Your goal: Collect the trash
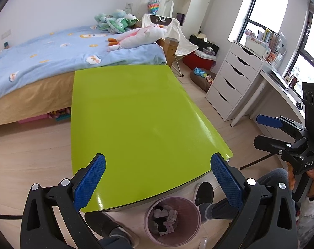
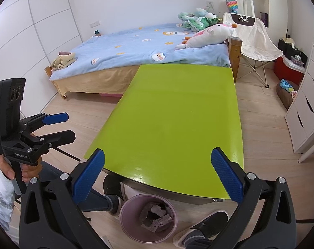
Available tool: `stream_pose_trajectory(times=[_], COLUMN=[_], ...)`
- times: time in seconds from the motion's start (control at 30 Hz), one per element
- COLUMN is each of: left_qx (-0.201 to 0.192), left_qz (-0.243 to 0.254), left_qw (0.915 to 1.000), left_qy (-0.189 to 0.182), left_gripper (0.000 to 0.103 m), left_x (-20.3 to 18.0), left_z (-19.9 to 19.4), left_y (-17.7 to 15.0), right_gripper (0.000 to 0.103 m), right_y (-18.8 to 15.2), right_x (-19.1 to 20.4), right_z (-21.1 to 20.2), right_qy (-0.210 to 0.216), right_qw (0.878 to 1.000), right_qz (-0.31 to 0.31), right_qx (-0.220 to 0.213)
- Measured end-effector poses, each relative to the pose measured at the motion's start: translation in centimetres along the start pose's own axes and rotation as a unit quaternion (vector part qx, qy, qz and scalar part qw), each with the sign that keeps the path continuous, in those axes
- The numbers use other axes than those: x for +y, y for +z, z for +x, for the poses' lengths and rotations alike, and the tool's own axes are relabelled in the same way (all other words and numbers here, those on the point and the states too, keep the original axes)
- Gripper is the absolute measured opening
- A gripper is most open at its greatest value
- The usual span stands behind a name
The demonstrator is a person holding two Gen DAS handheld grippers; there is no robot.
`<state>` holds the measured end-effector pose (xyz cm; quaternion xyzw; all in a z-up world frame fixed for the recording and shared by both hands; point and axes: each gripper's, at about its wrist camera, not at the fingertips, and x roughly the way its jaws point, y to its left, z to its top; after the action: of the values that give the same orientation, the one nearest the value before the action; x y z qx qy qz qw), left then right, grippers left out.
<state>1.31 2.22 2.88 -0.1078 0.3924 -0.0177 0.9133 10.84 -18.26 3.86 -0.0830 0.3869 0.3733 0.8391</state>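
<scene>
Both hand-held grippers hang spread wide over the near edge of the green surface (image 1: 136,114), with nothing between their blue pads. Seen from its own wrist camera, the left hand-held gripper (image 1: 158,178) spans the near edge of the surface; the right hand-held gripper (image 2: 158,173) does likewise in its own view, its right finger near the near right corner. Each also shows in the other's camera, gripped by a hand (image 2: 22,168) at the handle. On the wooden floor (image 1: 32,145), just below the near edge, stands a translucent pink trash bin (image 1: 150,234) holding crumpled paper and small cartons (image 1: 165,217). The person's slippered feet sit on either side of the bin. A bed (image 2: 125,47) with a blue cover lies beyond the far edge.
</scene>
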Motion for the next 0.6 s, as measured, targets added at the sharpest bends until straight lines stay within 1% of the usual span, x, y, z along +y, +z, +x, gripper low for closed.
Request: stream_pose_trajectory(times=[0.6], left_qx=[0.001], left_qz=[0.0], left_qw=[1.0], left_qy=[-0.004], left_gripper=[0.097], left_x=[-0.49], left_z=[0.06], left_y=[-0.2], right_gripper=[0.1], right_y=[0.0], right_x=[-0.46], right_z=[0.01], right_qy=[-0.001], right_qw=[1.0], right_qz=[0.001], right_qx=[0.002])
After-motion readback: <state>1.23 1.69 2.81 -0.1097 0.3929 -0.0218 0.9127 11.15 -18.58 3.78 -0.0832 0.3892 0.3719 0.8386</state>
